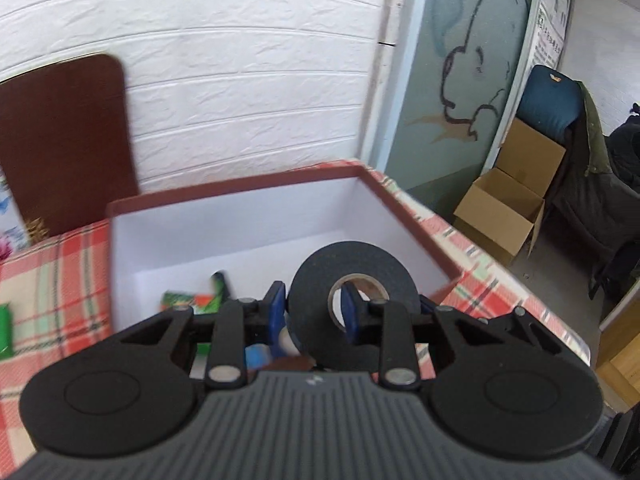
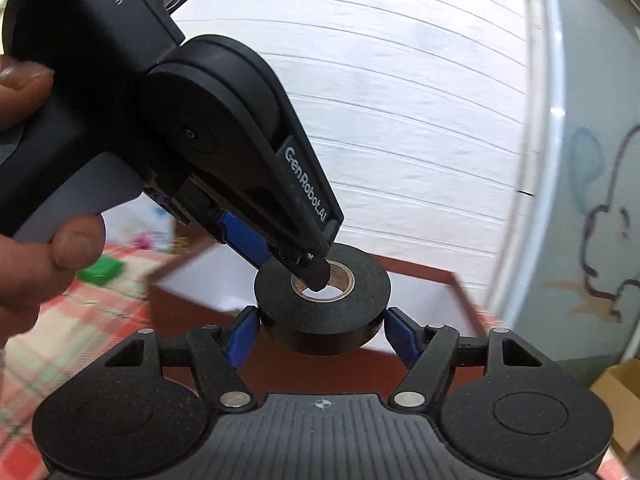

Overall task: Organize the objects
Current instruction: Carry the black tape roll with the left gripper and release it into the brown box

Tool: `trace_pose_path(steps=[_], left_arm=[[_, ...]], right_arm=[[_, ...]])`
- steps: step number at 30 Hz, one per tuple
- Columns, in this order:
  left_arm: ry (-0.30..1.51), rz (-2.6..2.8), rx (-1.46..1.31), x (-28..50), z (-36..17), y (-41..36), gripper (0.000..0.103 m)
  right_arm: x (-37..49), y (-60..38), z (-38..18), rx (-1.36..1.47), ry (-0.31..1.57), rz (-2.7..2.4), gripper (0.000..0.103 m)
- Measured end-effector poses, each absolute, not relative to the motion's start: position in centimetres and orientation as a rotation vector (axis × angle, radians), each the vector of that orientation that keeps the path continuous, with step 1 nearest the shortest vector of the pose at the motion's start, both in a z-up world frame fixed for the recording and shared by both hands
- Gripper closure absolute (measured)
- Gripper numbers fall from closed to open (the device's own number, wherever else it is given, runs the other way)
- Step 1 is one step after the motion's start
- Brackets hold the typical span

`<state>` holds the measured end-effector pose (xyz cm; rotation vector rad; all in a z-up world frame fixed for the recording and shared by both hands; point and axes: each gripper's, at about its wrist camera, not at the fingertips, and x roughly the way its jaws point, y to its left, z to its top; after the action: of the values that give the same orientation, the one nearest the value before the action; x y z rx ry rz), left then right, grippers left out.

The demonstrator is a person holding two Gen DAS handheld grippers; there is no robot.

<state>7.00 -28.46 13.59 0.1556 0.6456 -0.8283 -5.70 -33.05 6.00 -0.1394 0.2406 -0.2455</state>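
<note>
- Gripping black tape roll (image 2: 322, 302) across its outer rim with right gripper (image 2: 320, 330), blue pads (image 2: 240, 336) pressing on either side, jaws standing roughly half open around the roll's width.
- Pinching the same roll's wall with left gripper (image 1: 314, 312), jaws nearly closed, one finger poking through the cardboard core, the other outside the rim.
- Holding roll in the air, just above the near edge of the red-rimmed white box (image 1: 224, 216) sitting on the plaid tablecloth (image 1: 52, 272).
- Showing some small green and red items (image 1: 192, 302) already lying on the box floor; too blurred for naming.
- Leaving a green block (image 2: 100, 272) on the cloth, outside the box.
- Clutching left handle with a person's hand (image 2: 36, 240) at frame edge.
- Risking a twist or tug-of-war: two grips pulling differently, roll popping out of the right pads.
- Risking an uneven release: one side letting go first, roll swinging, striking the box rim and rolling off the table.
- Risking the left finger snagging in the core on withdrawal, dragging the roll back out.
</note>
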Motion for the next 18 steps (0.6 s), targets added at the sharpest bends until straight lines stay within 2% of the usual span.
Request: trace_pose_path(steps=[8,9,10,12,18], left_arm=[[0.638,-0.852,0.180,9.4,12.0,-35.7,0.070],[0.632,-0.837,0.192,9.6,11.7,-36.3,0.070],[0.633,-0.817,0.207,9.7,11.4,-36.7,0.070],[0.644,-0.816,0.207,9.6,11.1,-36.6,0.070],[0.613,-0.840,0.209,7.3,11.4,-34.0,0.068]], right_arm=[[-2.9,-39.1,5.1,-0.101,0.269,-0.348,0.036],[-2.6,-39.5,4.8,-0.099,0.259,-0.368,0.026],[-2.6,-39.8,4.8,-0.082,0.243,-0.382,0.022],[-2.8,-39.8,4.8,-0.071,0.244,-0.397,0.027],[-6.4,-38.2,4.3,-0.029,0.163,-0.432,0.027]])
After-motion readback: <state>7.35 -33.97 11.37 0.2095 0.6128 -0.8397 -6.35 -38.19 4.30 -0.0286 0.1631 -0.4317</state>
